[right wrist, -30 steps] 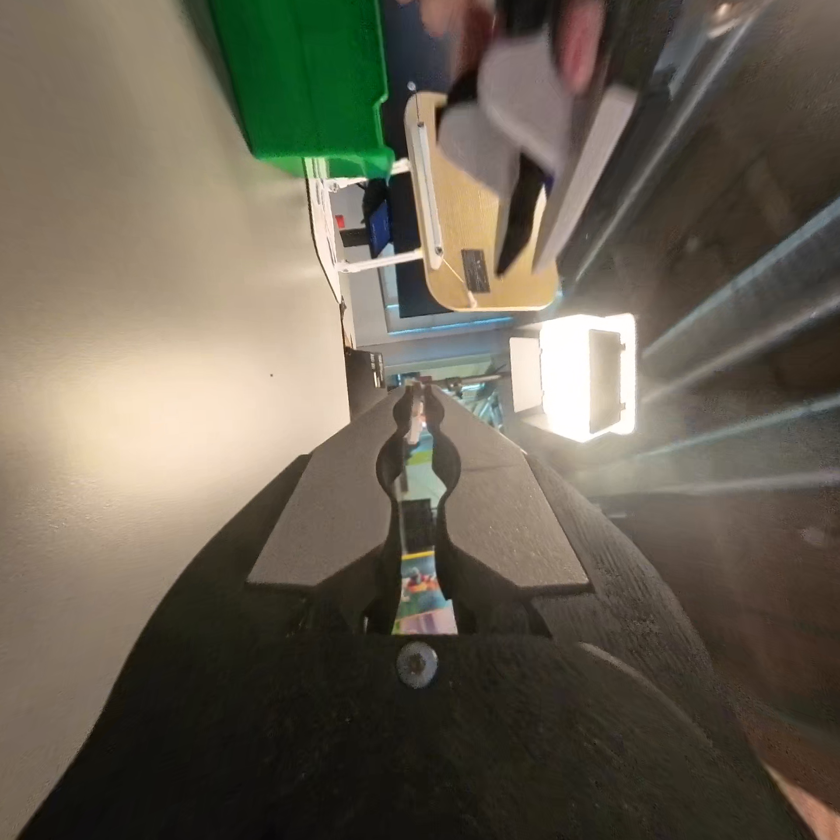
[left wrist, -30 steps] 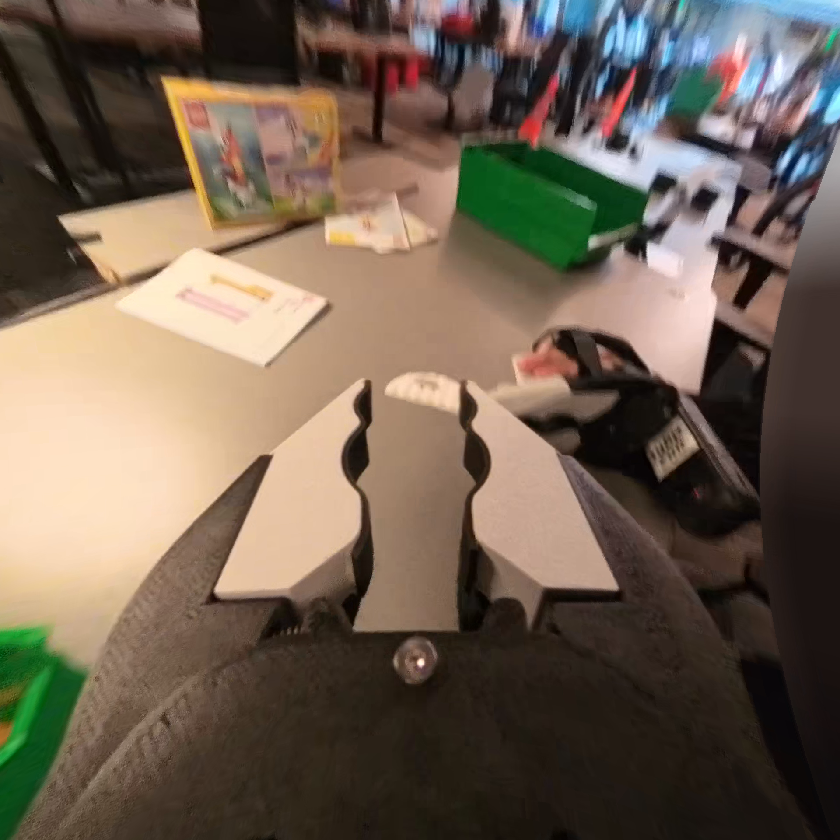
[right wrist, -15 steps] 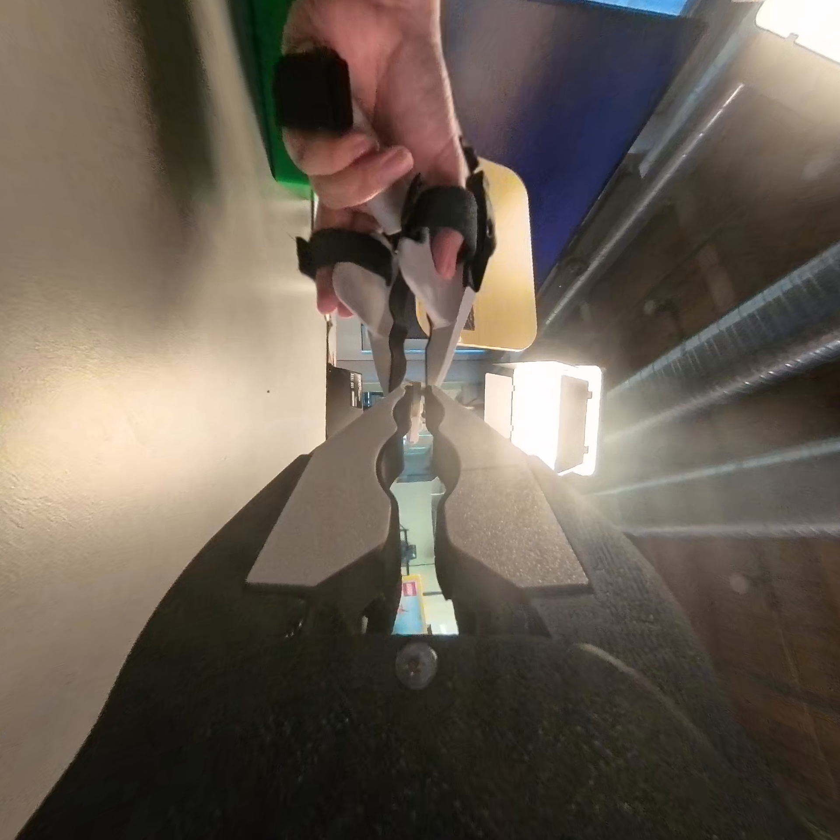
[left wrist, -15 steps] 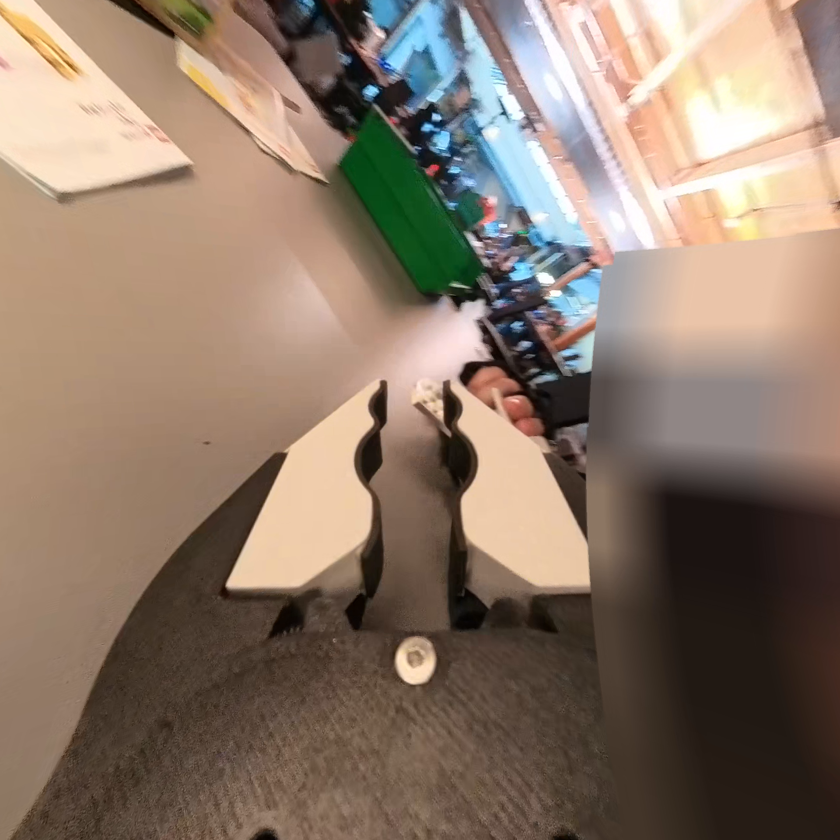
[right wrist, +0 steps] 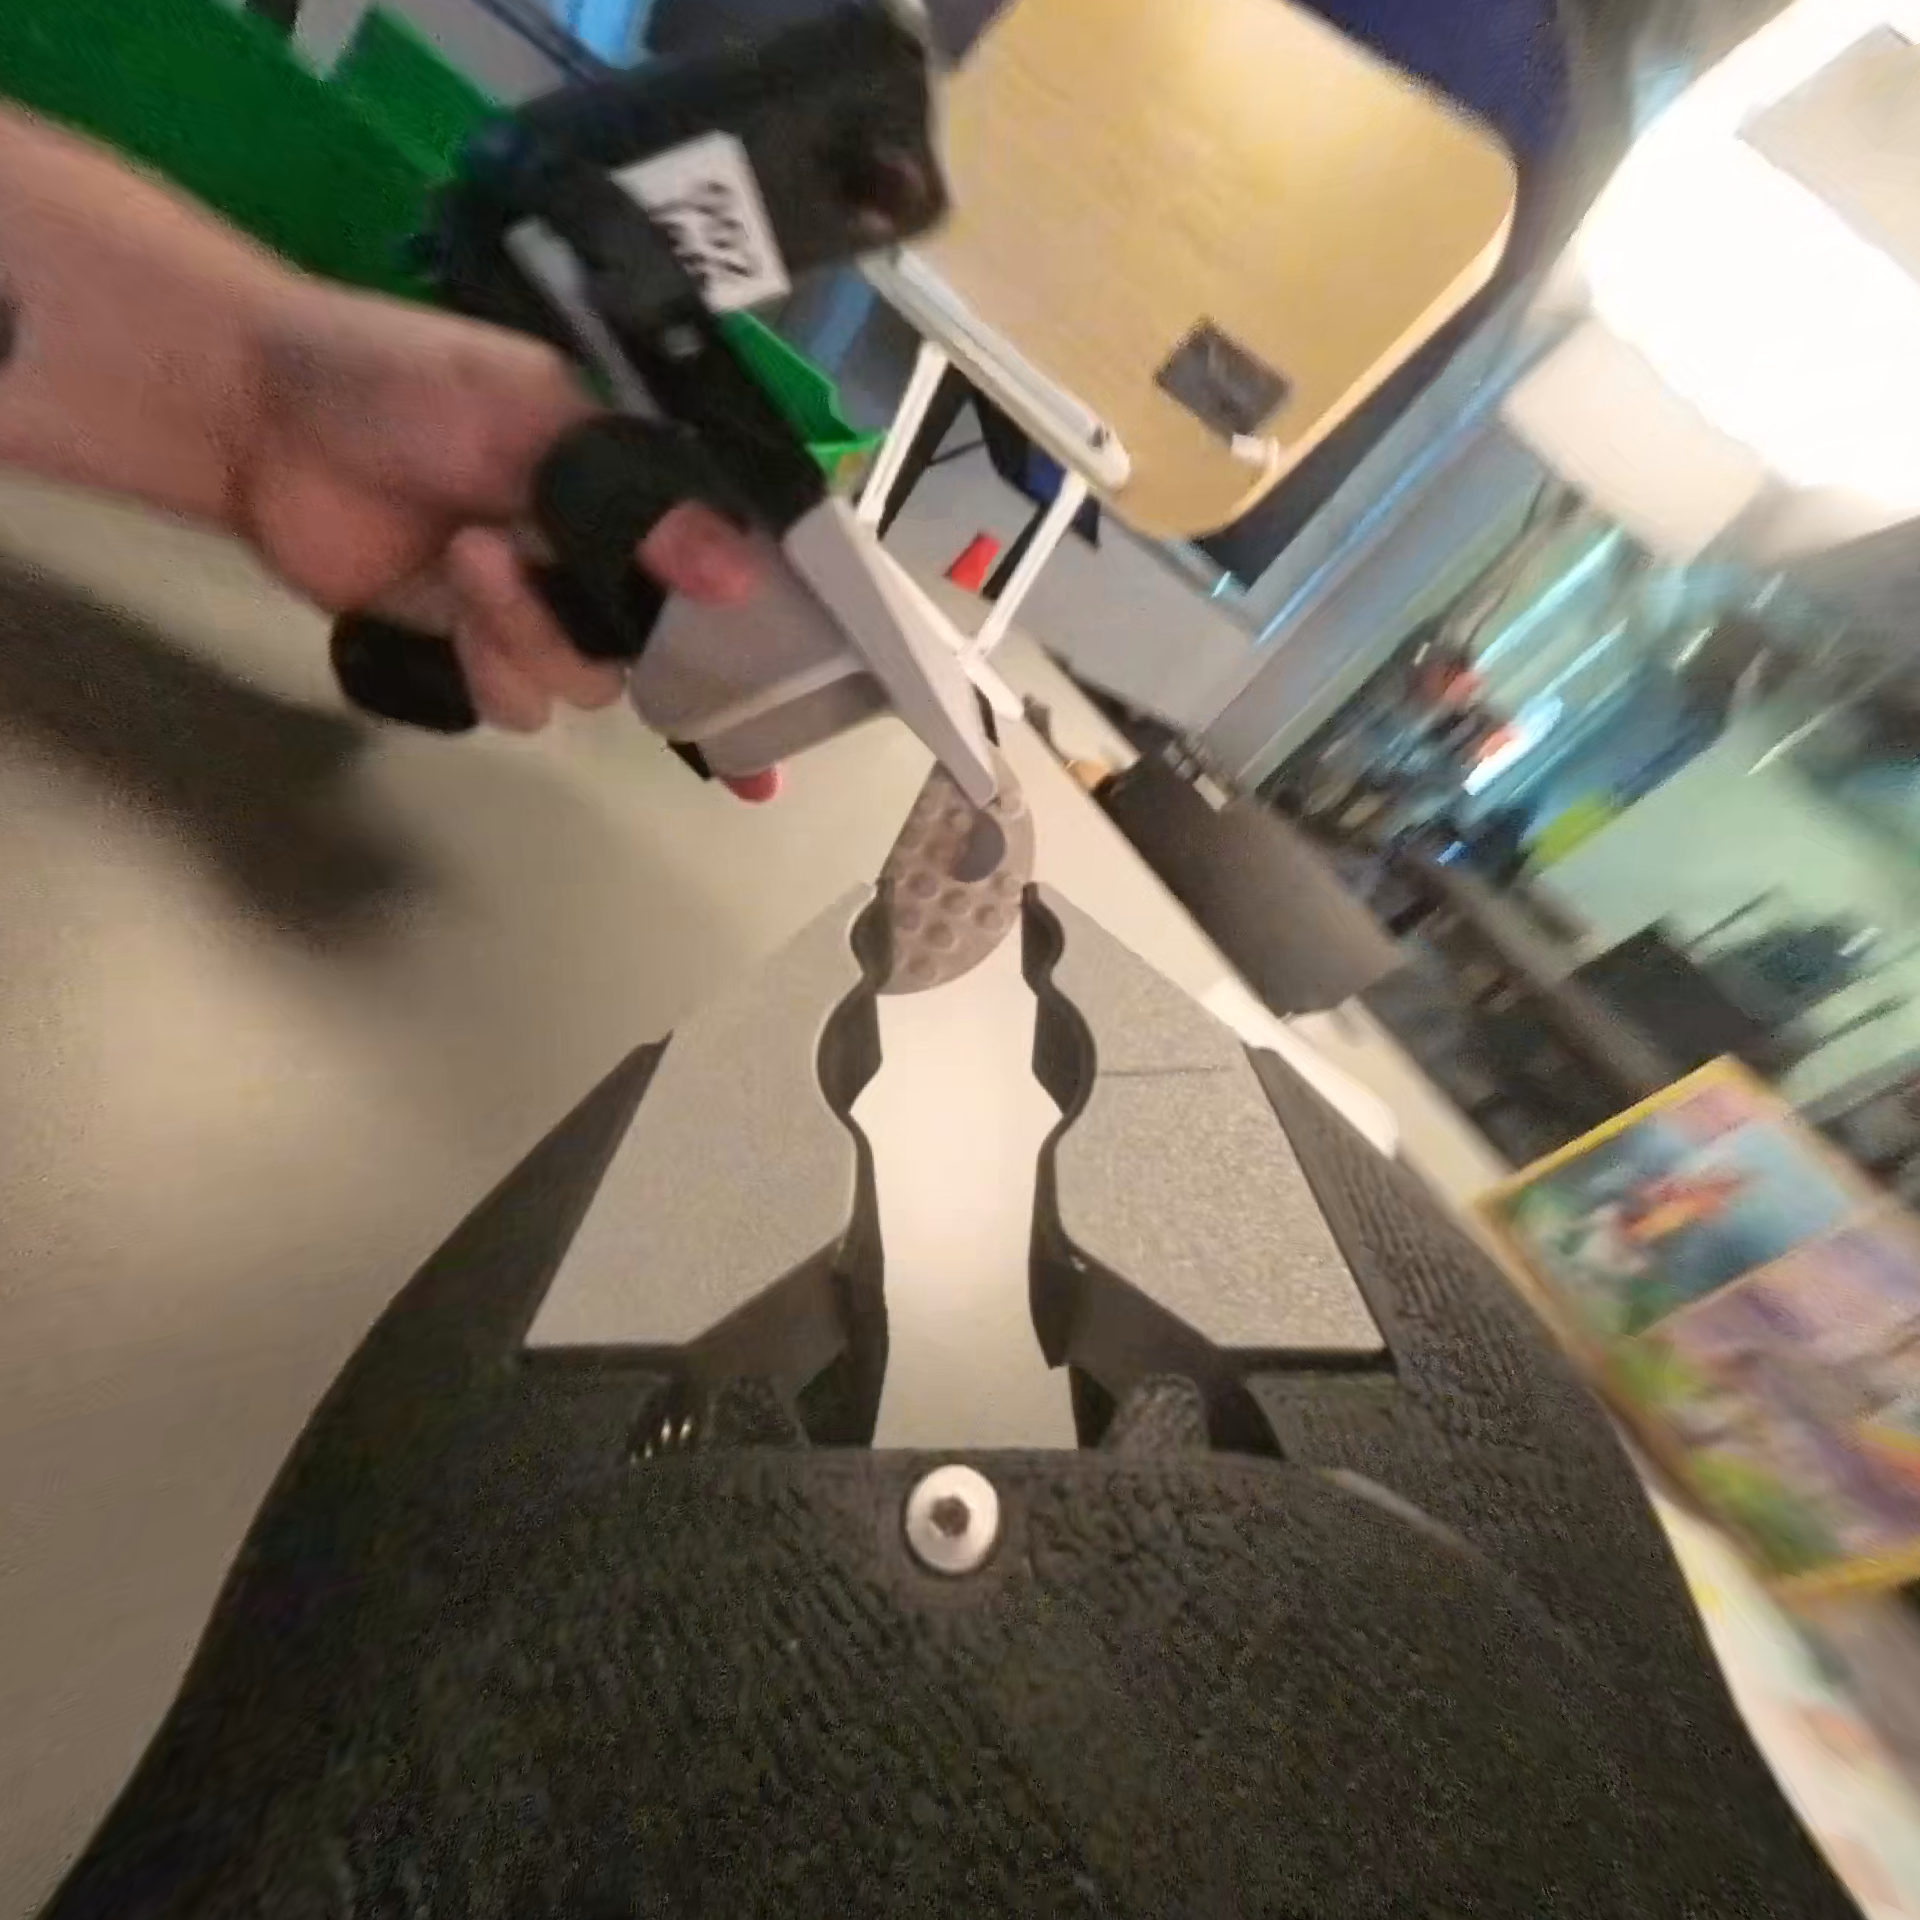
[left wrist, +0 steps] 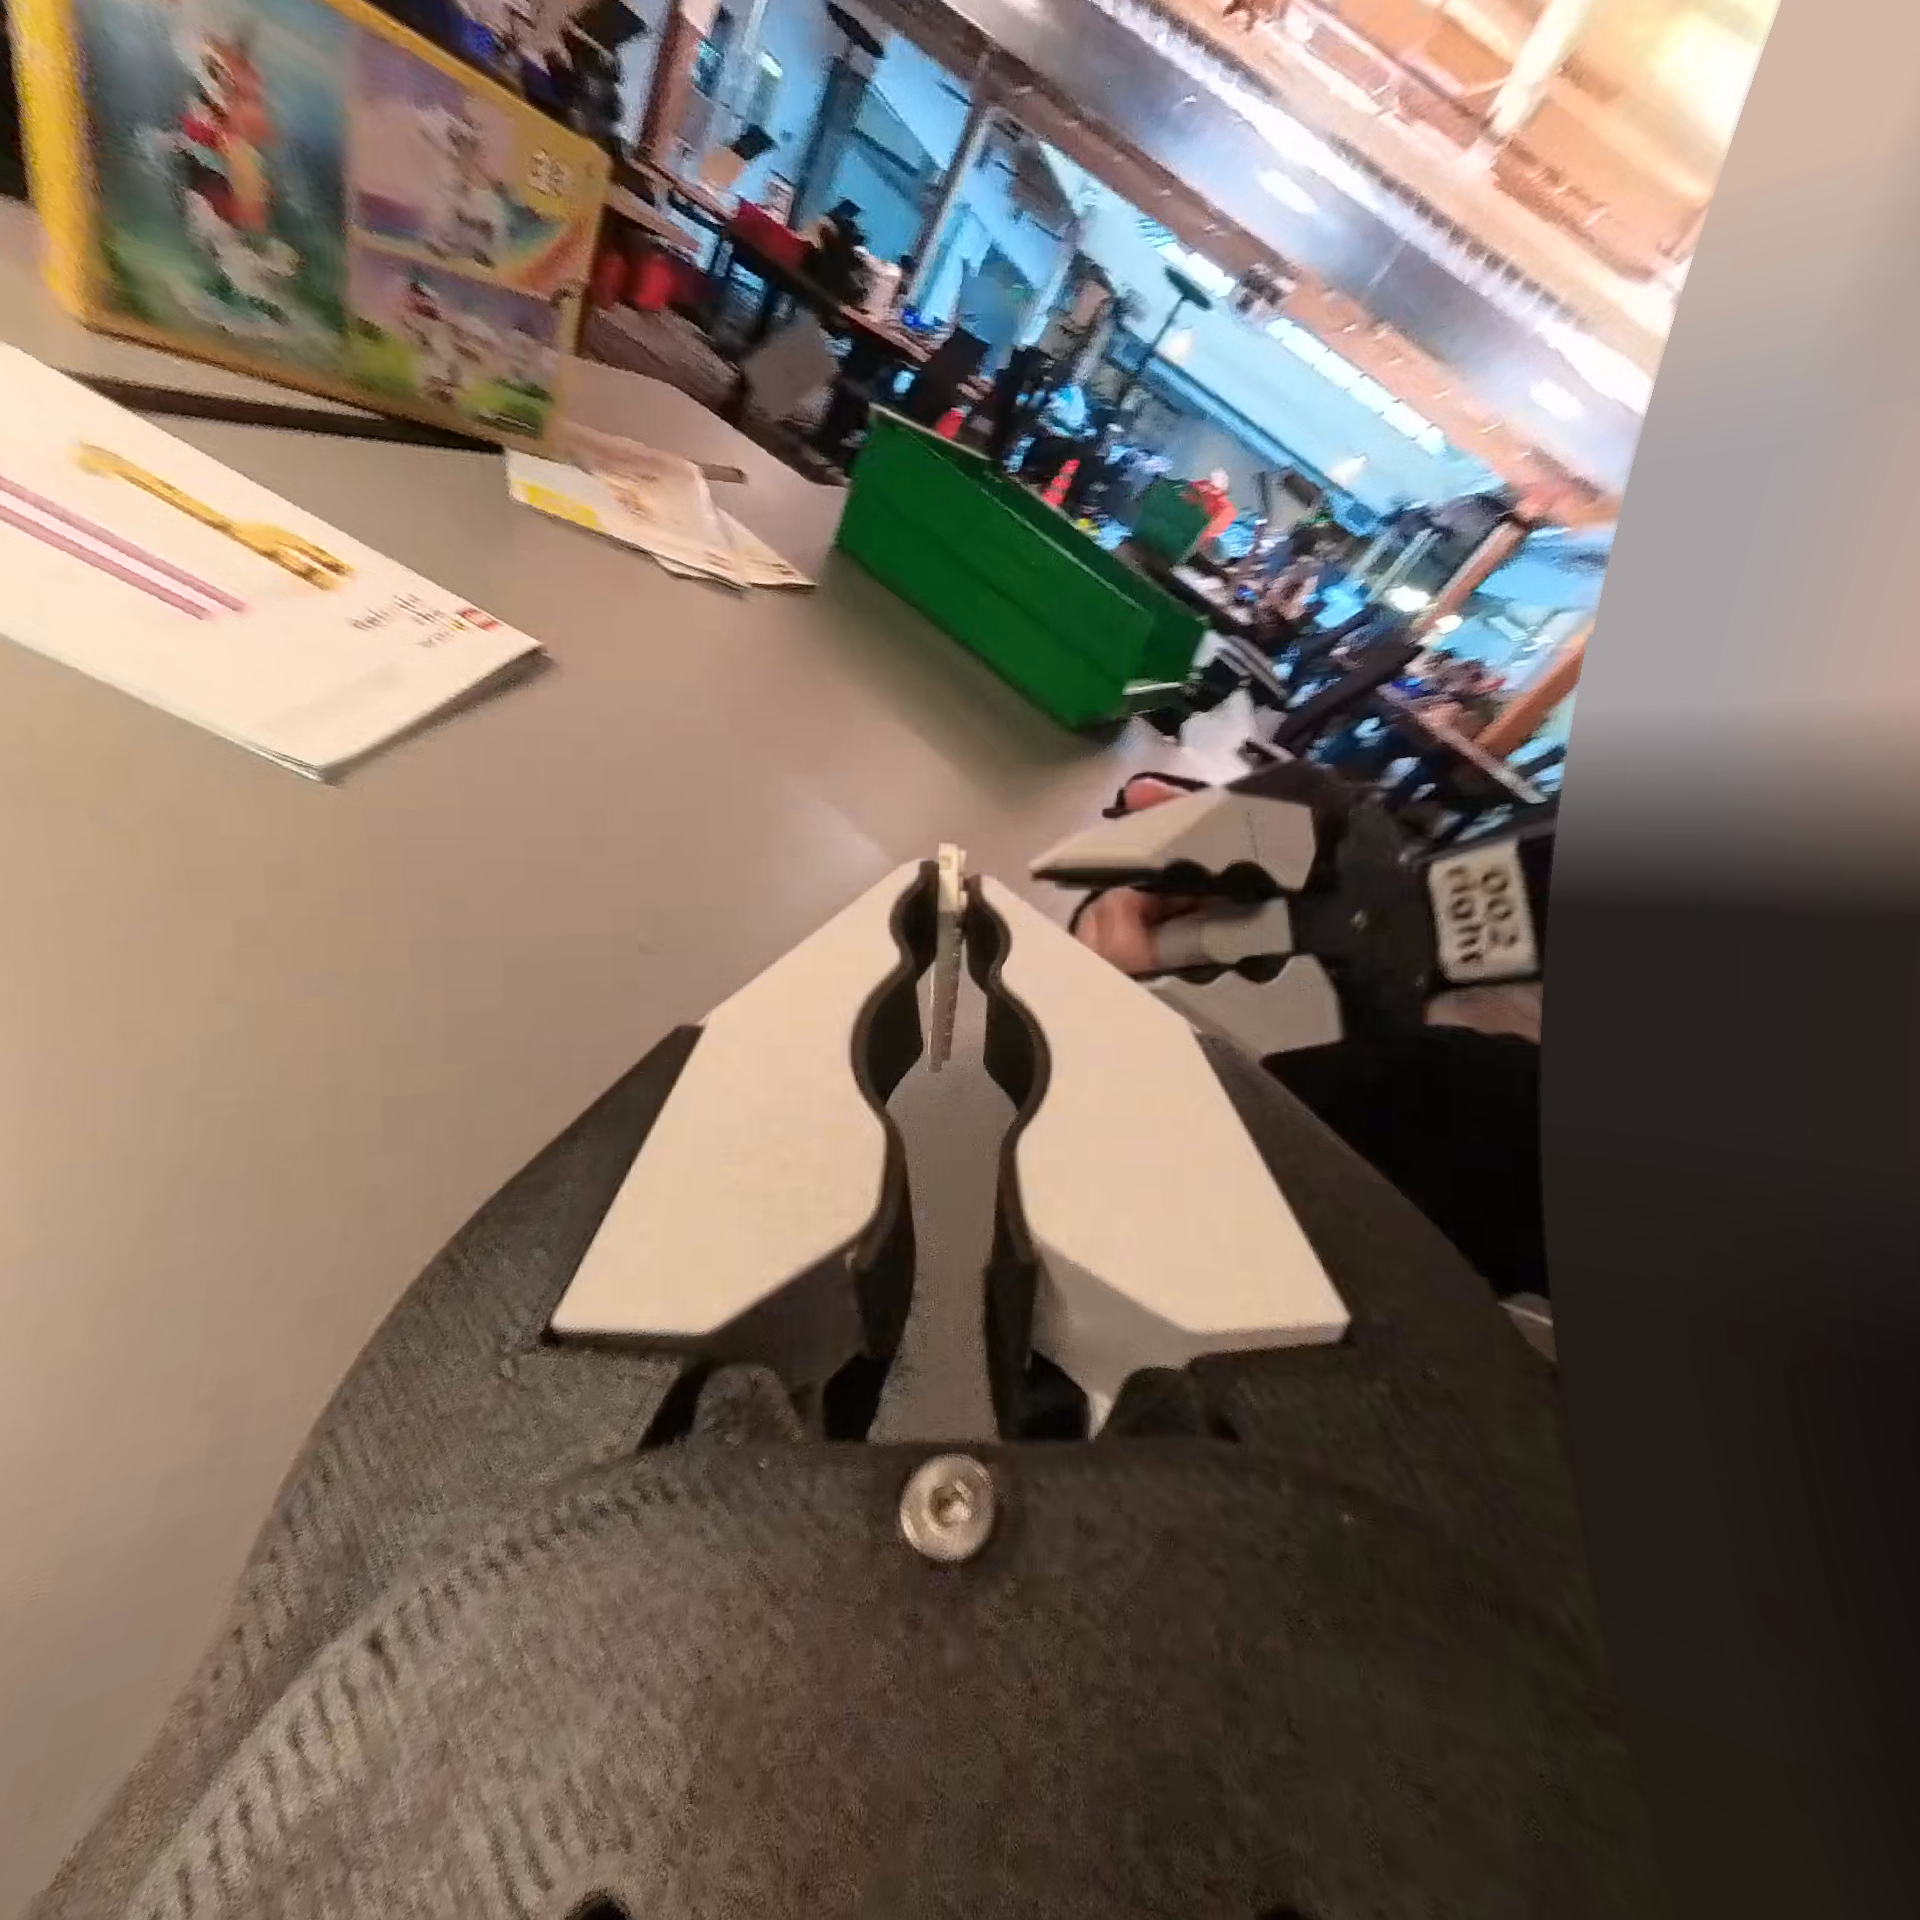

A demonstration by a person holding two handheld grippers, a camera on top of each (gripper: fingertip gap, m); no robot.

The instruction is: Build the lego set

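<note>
My left gripper (left wrist: 948, 883) is shut on a thin white studded plate (left wrist: 948, 935), seen edge-on between its tips and held above the grey table (left wrist: 416, 987). In the right wrist view the plate (right wrist: 945, 925) shows as a rounded studded piece pinched by the left gripper (right wrist: 987, 790), which a hand (right wrist: 312, 436) holds. My right gripper (right wrist: 951, 914) is open, with the plate right at its fingertips. I cannot tell whether they touch it. From the left wrist view the right gripper (left wrist: 1039, 873) sits just to the right of the plate.
A Lego box (left wrist: 312, 208) stands at the back left and also shows in the right wrist view (right wrist: 1714, 1299). A white instruction booklet (left wrist: 208, 603) and folded leaflets (left wrist: 655, 509) lie on the table. A green bin (left wrist: 997, 603) stands farther back. My left and right fingertips are right by each other.
My left gripper has shut on the white plate and lifted it. My right gripper, nearly shut before, has opened and now faces the plate. Both views have swung round.
</note>
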